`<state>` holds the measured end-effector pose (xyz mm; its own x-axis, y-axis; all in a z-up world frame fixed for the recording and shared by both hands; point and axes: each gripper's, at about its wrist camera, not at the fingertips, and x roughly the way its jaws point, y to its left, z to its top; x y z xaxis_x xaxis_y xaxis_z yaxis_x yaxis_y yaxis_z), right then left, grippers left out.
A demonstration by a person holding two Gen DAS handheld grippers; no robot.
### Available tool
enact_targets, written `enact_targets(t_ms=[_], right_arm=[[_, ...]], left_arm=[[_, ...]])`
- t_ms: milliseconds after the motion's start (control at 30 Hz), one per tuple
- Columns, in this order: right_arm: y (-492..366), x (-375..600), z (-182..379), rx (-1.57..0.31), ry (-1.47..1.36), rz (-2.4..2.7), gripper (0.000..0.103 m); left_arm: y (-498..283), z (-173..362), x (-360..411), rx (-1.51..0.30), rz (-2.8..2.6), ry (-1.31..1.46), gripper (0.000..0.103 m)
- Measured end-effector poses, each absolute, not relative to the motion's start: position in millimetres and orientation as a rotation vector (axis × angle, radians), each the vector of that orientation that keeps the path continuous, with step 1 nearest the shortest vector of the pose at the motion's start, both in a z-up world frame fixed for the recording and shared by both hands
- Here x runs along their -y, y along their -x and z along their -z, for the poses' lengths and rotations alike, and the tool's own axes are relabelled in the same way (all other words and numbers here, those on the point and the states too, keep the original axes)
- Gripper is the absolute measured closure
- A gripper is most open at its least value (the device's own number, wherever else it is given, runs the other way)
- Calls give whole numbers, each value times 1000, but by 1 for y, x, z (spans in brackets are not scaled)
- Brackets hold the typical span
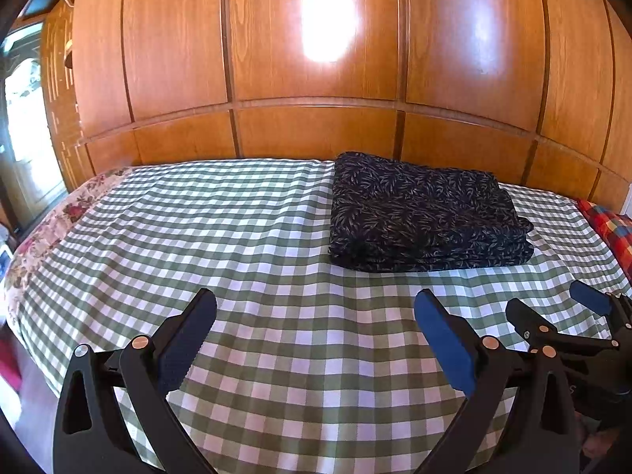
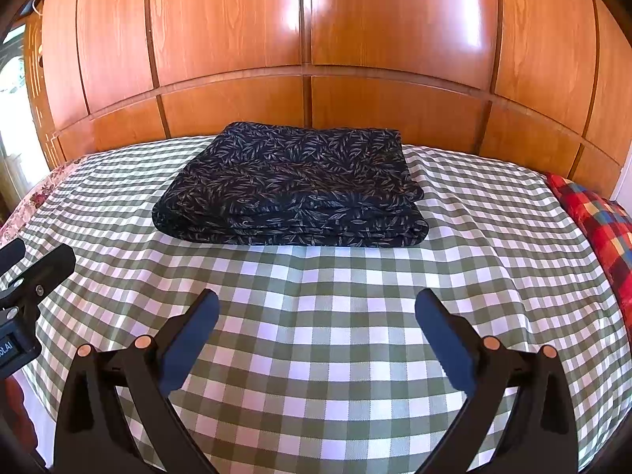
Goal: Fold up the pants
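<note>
Dark navy leaf-print fabric pants [image 2: 290, 189]: already a squared, several-layer stack, edges roughly aligned, lying flat on the green-and-white checked bed cover [image 2: 316, 335]. The stack sits toward the far edge of the bed, close to the glossy wooden wardrobe panels [image 2: 308, 39], nearer the right half in the left wrist view. Judged from this, folding looks done or all but done; at most you have a smoothing or squaring touch left.

Your right gripper [image 2: 316, 335] is spread wide, nothing between its blue-padded fingers [image 2: 444, 339]; the pants lie ahead, apart from the tips. Your left gripper [image 1: 316, 339] is likewise spread and empty, pants ahead and to its right. A red patchwork cushion [image 2: 596, 221] lies at the bed's right edge.
</note>
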<state>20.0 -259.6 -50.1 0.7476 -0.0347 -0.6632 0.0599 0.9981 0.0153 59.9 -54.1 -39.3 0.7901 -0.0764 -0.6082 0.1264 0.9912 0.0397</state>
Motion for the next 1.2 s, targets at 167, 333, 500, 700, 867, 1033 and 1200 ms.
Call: enact_targets(t_ms=[167,333,500,700,867,1033,1200], right_arm=[[-20,260,50,-723,-37,49,4],[-19,259,50,-723,-38,50,3],[-19,259,50,-723,-38,51,3],[-17,258,52,-726,-40,54,3],[-16,257,53,-729,-43,54,3],[-17,258,54,-732,-44,54,3],[-18,260,57,-737,-47,55,3]], left_arm=[[-59,38,53,-645,108,-78,4],[-57,35,52,-635,105,-77,4],[-55,33,53,-630,101,-74,4],[-54,32,54,-628,102,-74,4],[-53,32,55,-629,100,-73,4],[-53,33,53,-630,114,-48,4],[-56,38,53,-654,127,-42,4]])
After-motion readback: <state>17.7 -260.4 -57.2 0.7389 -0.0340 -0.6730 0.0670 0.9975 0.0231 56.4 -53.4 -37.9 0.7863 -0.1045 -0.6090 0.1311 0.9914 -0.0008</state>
